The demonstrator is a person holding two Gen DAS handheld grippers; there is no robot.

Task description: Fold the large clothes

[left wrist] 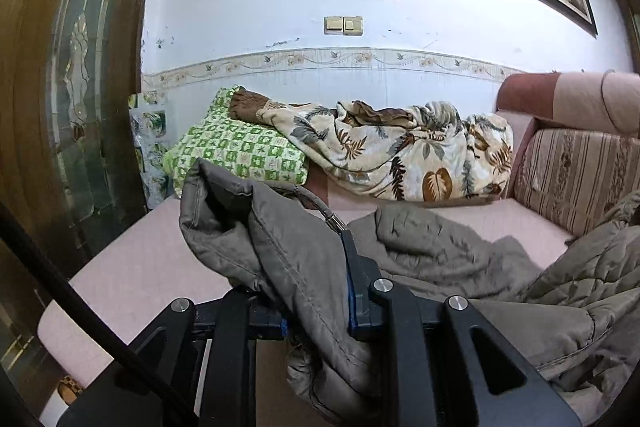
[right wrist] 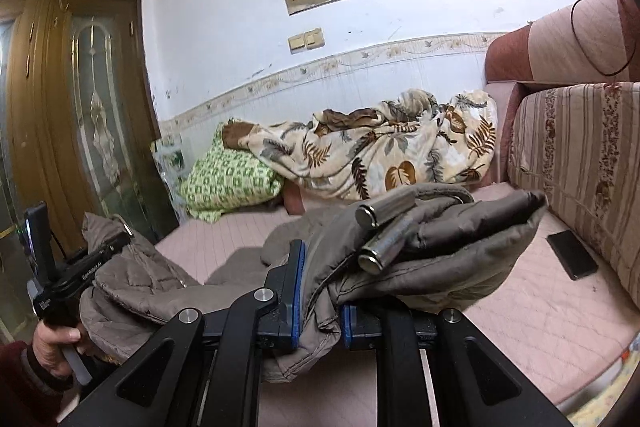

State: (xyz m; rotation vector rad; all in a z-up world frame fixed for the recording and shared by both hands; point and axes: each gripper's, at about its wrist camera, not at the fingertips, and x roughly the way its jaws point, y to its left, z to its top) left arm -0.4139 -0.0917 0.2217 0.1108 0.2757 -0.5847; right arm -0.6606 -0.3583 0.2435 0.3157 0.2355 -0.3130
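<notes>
A pink sofa (right wrist: 520, 311) fills the room's corner, a leaf-print blanket (right wrist: 384, 155) and a green pillow (right wrist: 228, 183) heaped at its far end. Across the seat sprawls a grey-brown quilted jacket (left wrist: 460, 255) — lifted at both ends. The left gripper (left wrist: 316, 291) is clamped on one bunched edge, the right gripper (right wrist: 320, 291) on another, near two metal toggles (right wrist: 380, 235). A black phone (right wrist: 572, 255) lies on the seat.
</notes>
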